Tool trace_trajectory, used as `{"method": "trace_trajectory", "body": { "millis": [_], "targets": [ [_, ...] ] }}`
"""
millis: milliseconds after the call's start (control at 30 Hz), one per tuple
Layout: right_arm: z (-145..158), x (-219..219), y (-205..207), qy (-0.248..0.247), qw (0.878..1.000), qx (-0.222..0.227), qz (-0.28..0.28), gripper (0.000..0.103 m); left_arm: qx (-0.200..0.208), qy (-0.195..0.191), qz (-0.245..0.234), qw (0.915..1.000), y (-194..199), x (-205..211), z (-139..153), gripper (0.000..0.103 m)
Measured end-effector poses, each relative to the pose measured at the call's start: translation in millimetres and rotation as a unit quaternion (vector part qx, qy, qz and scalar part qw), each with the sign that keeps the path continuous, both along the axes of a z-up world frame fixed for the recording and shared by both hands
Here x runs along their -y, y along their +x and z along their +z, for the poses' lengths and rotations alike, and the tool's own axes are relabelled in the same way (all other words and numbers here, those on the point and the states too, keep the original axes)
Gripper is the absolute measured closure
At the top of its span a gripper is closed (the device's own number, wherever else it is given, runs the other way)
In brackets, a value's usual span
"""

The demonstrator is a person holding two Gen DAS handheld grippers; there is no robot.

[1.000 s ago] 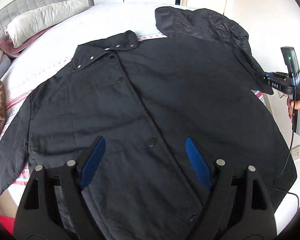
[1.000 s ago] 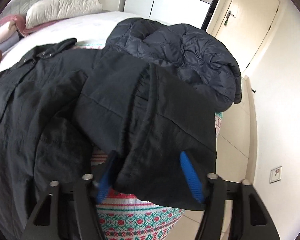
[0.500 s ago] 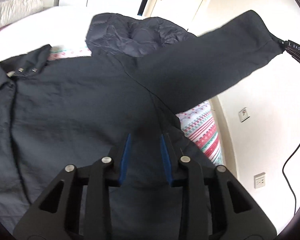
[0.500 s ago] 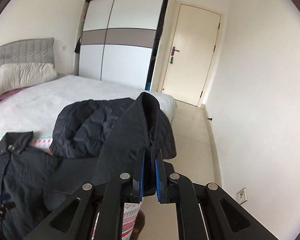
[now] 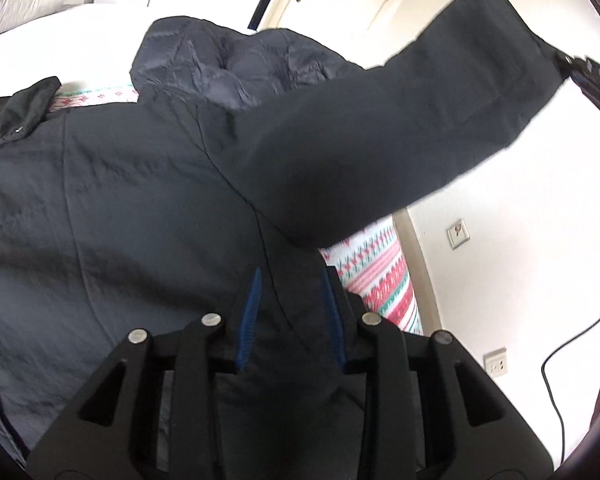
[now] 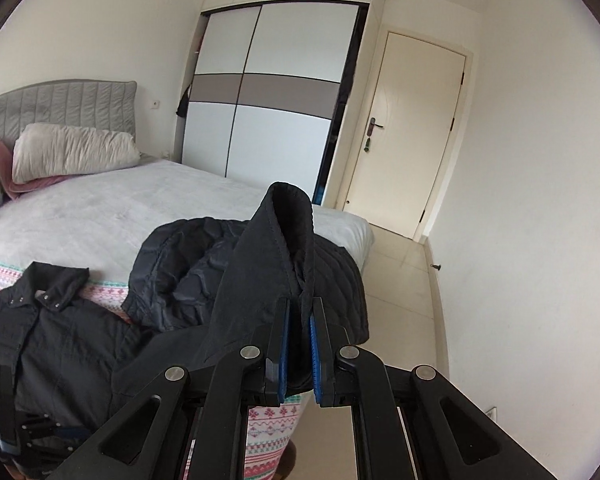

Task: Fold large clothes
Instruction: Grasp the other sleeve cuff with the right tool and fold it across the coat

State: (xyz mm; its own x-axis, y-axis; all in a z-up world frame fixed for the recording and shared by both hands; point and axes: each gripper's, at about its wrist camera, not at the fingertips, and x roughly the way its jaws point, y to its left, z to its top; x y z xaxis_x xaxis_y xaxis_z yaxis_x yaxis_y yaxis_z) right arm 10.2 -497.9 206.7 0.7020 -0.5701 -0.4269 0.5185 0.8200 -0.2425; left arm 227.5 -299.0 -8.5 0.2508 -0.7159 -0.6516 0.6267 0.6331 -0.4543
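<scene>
Compared with half a second ago, little has shifted: the right tool (image 6: 298,344) still pinches the cuff of the sleeve (image 5: 380,128) and holds it raised off the bed, stretched out past the mattress edge, while the left tool (image 5: 292,316) has crept slightly further onto the coat. One second ago the sleeve hung low over the bed's side and the left tool stood wide open above the coat front.

The large black snap-buttoned coat (image 5: 120,208) lies spread flat on the white bed (image 6: 100,216), its collar toward the pillows. The left tool's blue-padded fingers (image 5: 250,316) straddle the side seam below the armpit with fabric between them; whether they are truly clamped on it cannot be told.

Behind the coat's shoulder sits a crumpled dark quilted jacket (image 6: 188,272), touching the coat. The coat's side edge runs along the mattress edge, where a red-and-green patterned blanket (image 5: 380,280) hangs down. Beyond that edge lie tiled floor (image 6: 400,288) and a bare white wall (image 6: 520,200), open space around the raised sleeve.
</scene>
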Motion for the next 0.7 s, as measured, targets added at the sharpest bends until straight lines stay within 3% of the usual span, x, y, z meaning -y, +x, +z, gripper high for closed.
{"method": "trace_trajectory", "body": {
  "millis": [100, 200, 267, 333, 433, 500, 567, 700],
  "targets": [
    [17, -21, 4, 0.002, 1.0, 0.006, 0.024, 0.095, -0.022, -0.013, 0.025, 0.9994, 25, 11, -6, 0.07],
    [31, -47, 9, 0.009, 0.999, 0.018, 0.049, 0.095, -0.053, 0.027, 0.014, 0.9981, 40, 41, -34, 0.07],
    [36, -63, 18, 0.025, 0.997, 0.016, 0.074, 0.095, -0.039, 0.064, 0.009, 0.9972, 39, 53, -45, 0.07],
    [35, -84, 31, 0.034, 0.995, 0.009, 0.091, 0.095, -0.034, 0.063, -0.003, 0.9974, 34, 48, -39, 0.07],
    [34, -124, 48, 0.0, 0.992, 0.001, 0.126, 0.095, -0.054, 0.044, -0.015, 0.9974, 31, 14, -22, 0.063],
    [33, -149, 63, 0.002, 0.988, 0.0, 0.152, 0.095, -0.036, 0.04, 0.002, 0.9985, 29, -20, -5, 0.042],
    [31, -177, 80, 0.008, 0.984, -0.002, 0.178, 0.095, -0.014, 0.03, 0.024, 0.9992, 31, -62, 12, 0.032],
    [20, -229, 119, 0.029, 0.973, -0.016, 0.227, 0.094, 0.002, 0.017, 0.081, 0.9966, 39, -152, 33, 0.027]
  ]
}}
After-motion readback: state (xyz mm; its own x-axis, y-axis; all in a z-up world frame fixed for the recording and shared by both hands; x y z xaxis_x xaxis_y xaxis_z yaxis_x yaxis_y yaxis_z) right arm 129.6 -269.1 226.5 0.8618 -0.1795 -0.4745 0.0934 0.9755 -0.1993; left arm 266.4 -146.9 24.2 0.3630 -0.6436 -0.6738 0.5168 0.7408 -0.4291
